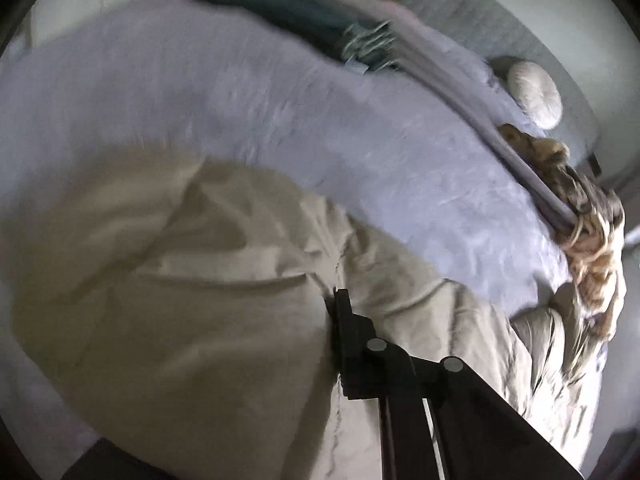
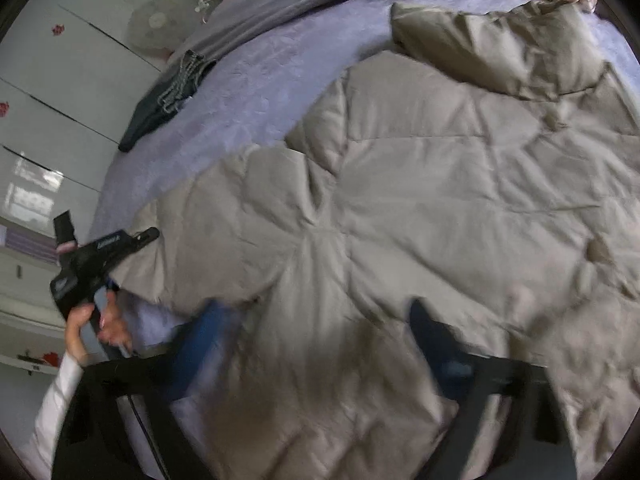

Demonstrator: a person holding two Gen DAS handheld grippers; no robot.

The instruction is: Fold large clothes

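Note:
A large beige quilted coat (image 2: 420,200) lies spread on a lavender bedspread (image 2: 240,92). In the left wrist view the coat (image 1: 180,260) fills the lower left, and my left gripper (image 1: 340,312) is shut on its edge, with folds running out from the pinch. From the right wrist camera that left gripper (image 2: 150,235) sits at the coat's left edge, held by a person's hand (image 2: 80,320). My right gripper (image 2: 324,340) hovers low over the coat's near part, its blue pads (image 2: 216,340) wide apart and blurred, with fabric lying between them.
A dark teal garment (image 1: 304,20) and a grey blanket (image 1: 460,80) lie along the bed's far side. Beside them are a round pale cushion (image 1: 534,94) and a tan patterned throw (image 1: 592,240). White wardrobe doors (image 2: 60,80) stand left of the bed.

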